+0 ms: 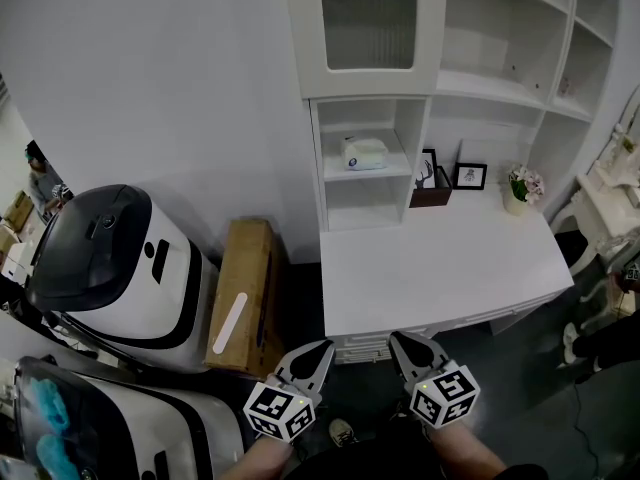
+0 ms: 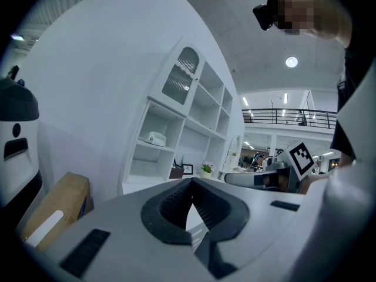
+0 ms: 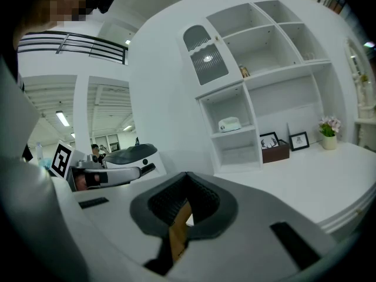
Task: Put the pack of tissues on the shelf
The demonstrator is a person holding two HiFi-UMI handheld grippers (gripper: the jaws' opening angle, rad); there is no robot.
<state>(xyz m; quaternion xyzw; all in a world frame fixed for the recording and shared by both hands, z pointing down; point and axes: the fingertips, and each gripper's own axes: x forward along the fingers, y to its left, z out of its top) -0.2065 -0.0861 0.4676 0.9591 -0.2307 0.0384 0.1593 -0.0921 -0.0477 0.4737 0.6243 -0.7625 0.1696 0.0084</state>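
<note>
Even indoor light, fisheye edges, sharp.

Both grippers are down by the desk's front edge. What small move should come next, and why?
Probably none beyond holding both grippers back here. The pack of tissues, as it seems to be, already lies on the shelf, and the left gripper and right gripper are shut, empty and short of the desk.

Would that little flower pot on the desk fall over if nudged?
The flower pot looks small, so probably light, and its blooms sit above the rim, so a high push might tip it. It looks rigid, perhaps breakable.
</note>
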